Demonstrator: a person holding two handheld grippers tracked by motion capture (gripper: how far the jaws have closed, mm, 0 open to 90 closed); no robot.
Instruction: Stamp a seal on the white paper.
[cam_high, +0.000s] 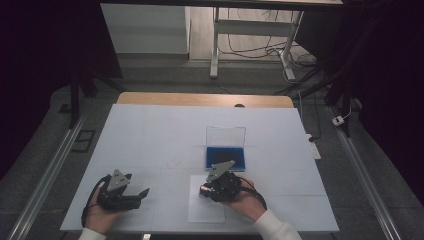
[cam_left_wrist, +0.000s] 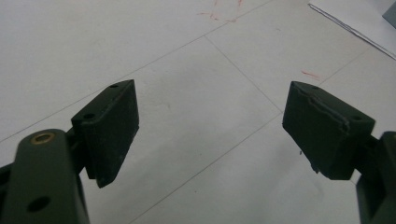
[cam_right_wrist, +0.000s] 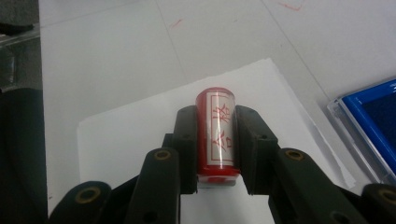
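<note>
Clamping a red cylindrical stamp (cam_right_wrist: 216, 135) between its jaws, the right hand-held gripper (cam_right_wrist: 215, 144) holds it over a white paper sheet (cam_right_wrist: 140, 135) on the worktop (cam_high: 150, 135). The stamp has a glossy clear sleeve with red characters on a white strip. The left hand-held gripper (cam_left_wrist: 210, 126) is spread wide, matte black pads (cam_left_wrist: 109, 130) bare. A blue ink pad (cam_high: 225, 157) with upright clear lid lies just beyond.

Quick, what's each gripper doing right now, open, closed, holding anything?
Left gripper: open, nothing between its jaws, over the bare table.
Right gripper: shut on the red stamp, above the white paper sheet.
</note>
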